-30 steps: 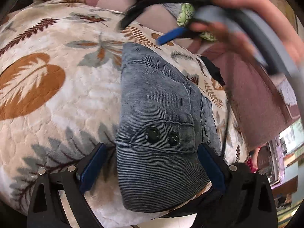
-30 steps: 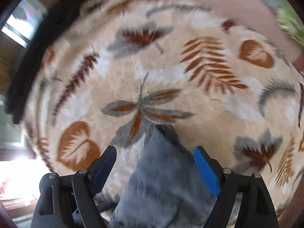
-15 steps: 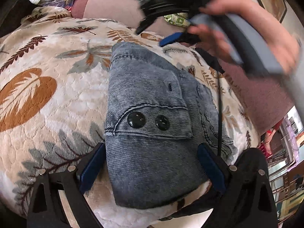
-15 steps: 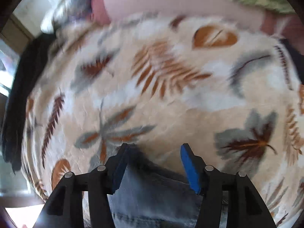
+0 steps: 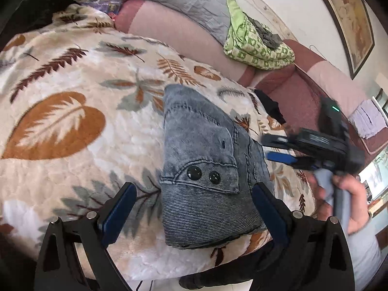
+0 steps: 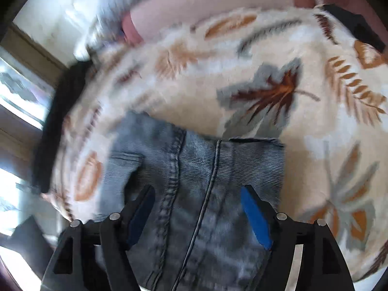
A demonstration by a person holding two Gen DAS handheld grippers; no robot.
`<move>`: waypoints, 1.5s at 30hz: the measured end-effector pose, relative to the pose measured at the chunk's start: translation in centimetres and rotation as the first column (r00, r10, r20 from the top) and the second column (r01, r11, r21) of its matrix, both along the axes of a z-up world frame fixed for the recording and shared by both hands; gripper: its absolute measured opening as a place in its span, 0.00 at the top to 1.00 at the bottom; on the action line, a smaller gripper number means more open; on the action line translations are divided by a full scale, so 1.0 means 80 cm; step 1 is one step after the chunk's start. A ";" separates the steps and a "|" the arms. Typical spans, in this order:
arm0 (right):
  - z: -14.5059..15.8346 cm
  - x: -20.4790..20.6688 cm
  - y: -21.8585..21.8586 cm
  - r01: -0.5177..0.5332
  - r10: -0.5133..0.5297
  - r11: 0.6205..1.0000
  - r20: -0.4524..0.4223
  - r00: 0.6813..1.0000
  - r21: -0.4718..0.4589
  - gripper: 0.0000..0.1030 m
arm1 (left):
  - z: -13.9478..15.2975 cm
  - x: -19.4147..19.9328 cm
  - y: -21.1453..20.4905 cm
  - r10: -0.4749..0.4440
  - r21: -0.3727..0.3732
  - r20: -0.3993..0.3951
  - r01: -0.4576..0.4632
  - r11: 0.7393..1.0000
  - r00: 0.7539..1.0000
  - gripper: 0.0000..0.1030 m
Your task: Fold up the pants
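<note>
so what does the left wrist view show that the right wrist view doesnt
Only the left wrist view: the two black buttons on the jeans' flap, the green patterned cloth, the framed picture, and the right gripper held in a hand beside the jeans, jaws opening, nothing between them.

Only the right wrist view: the bright window and the jeans' long seams.

Both: folded jeans on the leaf-print blanket, with a pink cushion behind.

Count: one pair of folded grey denim pants [image 5: 206, 169], between the fingers of the left gripper [image 5: 194, 208]; two dark buttons [image 5: 194, 172] on its flap; two grippers, the right gripper [image 5: 278, 149] beyond; one leaf-print blanket [image 5: 72, 126] beneath; one green patterned cloth [image 5: 252, 48] far ahead
</note>
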State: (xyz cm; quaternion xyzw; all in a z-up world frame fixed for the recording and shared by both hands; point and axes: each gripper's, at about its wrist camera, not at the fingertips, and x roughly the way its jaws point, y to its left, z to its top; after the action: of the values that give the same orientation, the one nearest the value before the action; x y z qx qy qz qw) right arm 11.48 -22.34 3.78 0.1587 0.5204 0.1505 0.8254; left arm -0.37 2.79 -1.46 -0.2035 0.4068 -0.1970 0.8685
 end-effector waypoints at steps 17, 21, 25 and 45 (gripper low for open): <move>-0.048 -0.053 -0.102 0.141 -0.098 0.904 -0.124 0.987 0.403 0.12 | 0.010 0.053 0.000 -0.034 -0.027 -0.123 0.031 0.999 0.992 0.07; -0.081 -0.035 -0.107 0.142 -0.037 0.866 -0.222 0.974 0.479 0.12 | -0.005 0.091 -0.008 -0.062 -0.058 -0.182 0.052 0.997 0.981 0.07; -0.094 -0.025 -0.100 0.150 -0.045 0.868 -0.227 0.973 0.474 0.12 | -0.019 0.107 -0.023 -0.099 -0.058 -0.221 0.088 0.994 0.970 0.07; -0.074 -0.043 -0.087 0.108 -0.095 0.981 -0.087 0.992 0.164 0.12 | 0.012 0.076 -0.054 0.050 0.391 -0.042 -0.029 0.920 0.998 0.07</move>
State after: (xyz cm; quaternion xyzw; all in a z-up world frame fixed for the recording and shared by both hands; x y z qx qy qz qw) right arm 8.02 -29.33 -2.11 0.2600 0.5291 0.1454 0.7946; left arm 5.69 -1.54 -0.49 -0.0397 0.4556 -0.0894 0.8848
